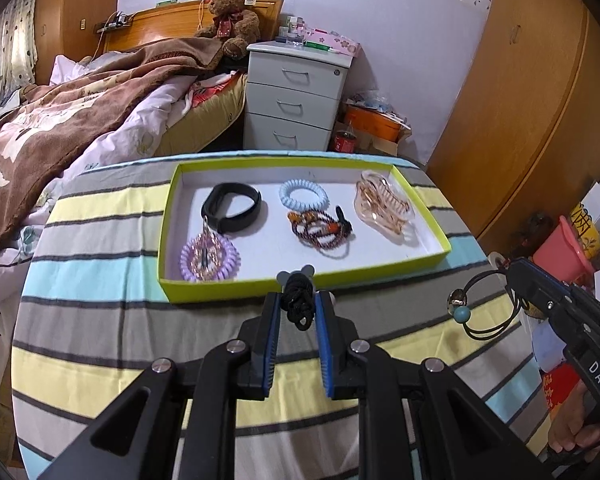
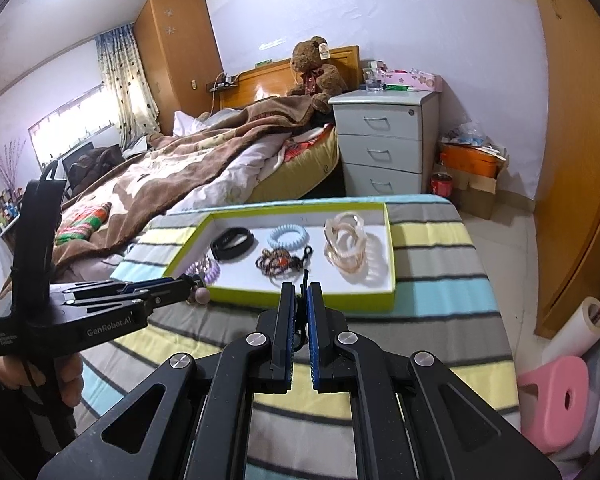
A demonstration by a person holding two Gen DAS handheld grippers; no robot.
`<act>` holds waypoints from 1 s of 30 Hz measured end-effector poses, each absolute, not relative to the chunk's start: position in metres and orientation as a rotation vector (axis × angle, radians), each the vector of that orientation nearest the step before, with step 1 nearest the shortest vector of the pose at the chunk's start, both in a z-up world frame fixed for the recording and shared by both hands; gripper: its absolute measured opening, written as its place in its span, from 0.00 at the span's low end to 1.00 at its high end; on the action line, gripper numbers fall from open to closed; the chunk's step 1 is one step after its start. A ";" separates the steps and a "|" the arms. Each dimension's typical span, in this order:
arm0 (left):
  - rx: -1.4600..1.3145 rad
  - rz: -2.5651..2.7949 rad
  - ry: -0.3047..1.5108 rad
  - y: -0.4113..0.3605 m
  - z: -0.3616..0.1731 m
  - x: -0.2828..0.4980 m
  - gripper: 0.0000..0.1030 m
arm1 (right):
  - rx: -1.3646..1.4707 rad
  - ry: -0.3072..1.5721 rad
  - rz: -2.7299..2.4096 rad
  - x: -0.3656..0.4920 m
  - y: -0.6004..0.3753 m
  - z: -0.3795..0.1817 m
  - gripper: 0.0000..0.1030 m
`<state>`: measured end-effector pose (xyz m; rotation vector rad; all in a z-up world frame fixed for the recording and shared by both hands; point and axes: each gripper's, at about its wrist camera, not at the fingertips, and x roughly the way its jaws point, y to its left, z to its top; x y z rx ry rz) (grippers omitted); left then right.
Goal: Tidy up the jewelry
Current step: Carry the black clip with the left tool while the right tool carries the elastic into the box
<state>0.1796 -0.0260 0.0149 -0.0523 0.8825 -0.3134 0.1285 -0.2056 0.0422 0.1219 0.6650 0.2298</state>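
- Behind the table (image 1: 100, 320), with its striped cloth, stand a bed (image 1: 60, 128) under a brown blanket, a white three-drawer cabinet (image 1: 296, 100) and wooden wardrobes (image 1: 520, 100); a teddy bear (image 1: 230, 16) sits at the headboard.
- On the table lies a shallow green-edged tray (image 1: 236, 285), its near wall just ahead of both tongs.
- Inside the tray: a black band (image 1: 231, 207), a pale blue coil tie (image 1: 303, 194), a clear claw clip (image 1: 384, 204), a beaded cord bundle (image 1: 320, 230) and a purple coil tie (image 1: 209, 258).
- To the right on the floor are a pink stool (image 2: 556, 400) and a roll of tape (image 2: 592, 316).
- Left tongs (image 1: 297, 304) pinch a black hair tie (image 1: 298, 300) with grey ears, held just in front of the tray.
- Right tongs (image 2: 300, 300) are pressed together on a thin black hair tie with beads (image 1: 462, 312), which hangs at the table's right edge.
- Writing: "GenRobot.AI" on the left tool's body, "DAS" on the right one.
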 end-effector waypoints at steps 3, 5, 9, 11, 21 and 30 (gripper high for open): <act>-0.058 -0.315 0.882 -0.025 0.016 0.189 0.18 | 0.119 0.662 0.237 0.140 -0.202 0.045 0.06; -0.068 -0.323 0.884 -0.024 0.017 0.197 0.18 | 0.121 0.664 0.241 0.150 -0.201 0.045 0.06; -0.074 -0.316 0.884 -0.024 0.017 0.212 0.18 | 0.114 0.671 0.241 0.171 -0.196 0.043 0.06; -0.080 -0.315 0.889 -0.024 0.015 0.219 0.18 | 0.110 0.680 0.241 0.179 -0.195 0.039 0.06; -0.096 -0.297 0.923 -0.024 0.000 0.243 0.18 | 0.116 0.733 0.256 0.209 -0.188 0.020 0.06; -0.088 -0.275 0.937 -0.023 -0.009 0.251 0.18 | 0.123 0.777 0.252 0.219 -0.189 0.000 0.06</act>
